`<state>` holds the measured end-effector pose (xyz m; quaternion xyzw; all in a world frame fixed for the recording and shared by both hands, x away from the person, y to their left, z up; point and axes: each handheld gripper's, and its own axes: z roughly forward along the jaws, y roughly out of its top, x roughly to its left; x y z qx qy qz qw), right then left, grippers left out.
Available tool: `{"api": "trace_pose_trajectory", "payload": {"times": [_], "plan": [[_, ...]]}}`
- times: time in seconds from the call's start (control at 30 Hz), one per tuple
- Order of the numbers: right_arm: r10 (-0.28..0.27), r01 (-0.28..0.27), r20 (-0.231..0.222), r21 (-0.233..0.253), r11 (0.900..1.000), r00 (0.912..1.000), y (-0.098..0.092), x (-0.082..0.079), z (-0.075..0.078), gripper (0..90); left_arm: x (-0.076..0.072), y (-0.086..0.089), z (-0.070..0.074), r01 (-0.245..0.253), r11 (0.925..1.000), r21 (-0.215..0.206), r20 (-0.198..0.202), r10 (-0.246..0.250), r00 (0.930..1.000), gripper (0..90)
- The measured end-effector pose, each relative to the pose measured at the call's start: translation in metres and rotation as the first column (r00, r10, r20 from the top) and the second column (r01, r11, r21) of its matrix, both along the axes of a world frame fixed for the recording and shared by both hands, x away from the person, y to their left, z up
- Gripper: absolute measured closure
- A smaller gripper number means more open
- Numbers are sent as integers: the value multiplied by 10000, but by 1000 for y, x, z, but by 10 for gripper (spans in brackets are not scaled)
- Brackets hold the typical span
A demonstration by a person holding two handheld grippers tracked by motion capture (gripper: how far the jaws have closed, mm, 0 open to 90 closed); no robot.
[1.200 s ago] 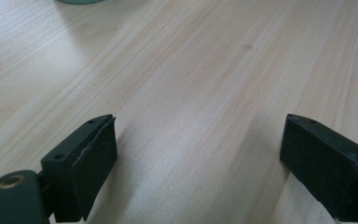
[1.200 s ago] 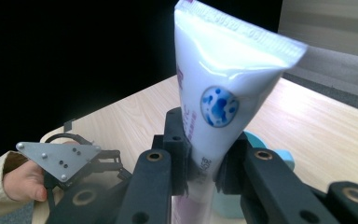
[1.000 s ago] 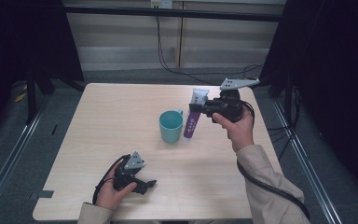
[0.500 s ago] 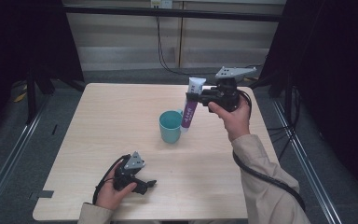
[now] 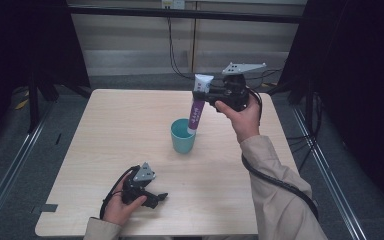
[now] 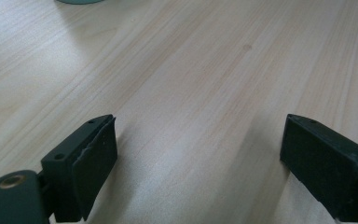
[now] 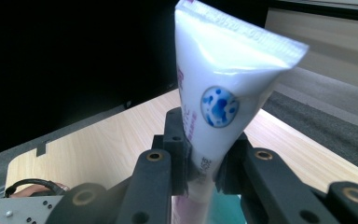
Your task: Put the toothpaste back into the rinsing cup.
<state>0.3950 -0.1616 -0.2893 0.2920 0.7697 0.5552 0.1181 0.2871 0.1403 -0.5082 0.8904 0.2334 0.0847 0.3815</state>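
In the high view, the right hand-held gripper (image 5: 204, 95) is raised above the table (image 5: 105, 130) at about 1 o'clock from the table's middle. Its 2 jaws are closed on a tube (image 5: 198, 105), white at the crimped top end and purple lower down. The tube hangs nearly upright, tilted slightly, with its lower end at or just inside the rim of a teal cup (image 5: 183, 136); whether it touches the cup cannot be told. The cup stands upright near the middle of the table.

In the right gripper view, the tube (image 7: 214, 112) is pinched at its narrower lower part between the 2 black jaws, its flat sealed end pointing up, with a round blue mark on its white face. A patch of the teal cup (image 7: 226, 205) shows below the jaws.

The left hand-held gripper (image 5: 155, 197) rests low on the table at about 7 o'clock, held by the left hand (image 5: 122, 207). In the left gripper view its jaws stand wide apart with bare wood between them and nothing held. A sliver of the cup (image 6: 77, 1) sits at the top edge, about 11 o'clock.
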Motion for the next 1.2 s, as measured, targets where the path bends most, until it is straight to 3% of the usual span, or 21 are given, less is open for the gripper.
{"api": "trace_pose_trajectory", "payload": {"times": [0.6, 1.2], "plan": [[-267, 267, -14, 115, 9996, 9996, 11, 18, -8, 772, 0, 0, 0, 10, 10000, 0, -2, -10, 10000, 105], [-277, 275, -87, -236, 9993, 9996, 29, 30, -26, 771, 0, 0, 0, 29, 10000, 6, -9, -29, 10000, 105]]}}
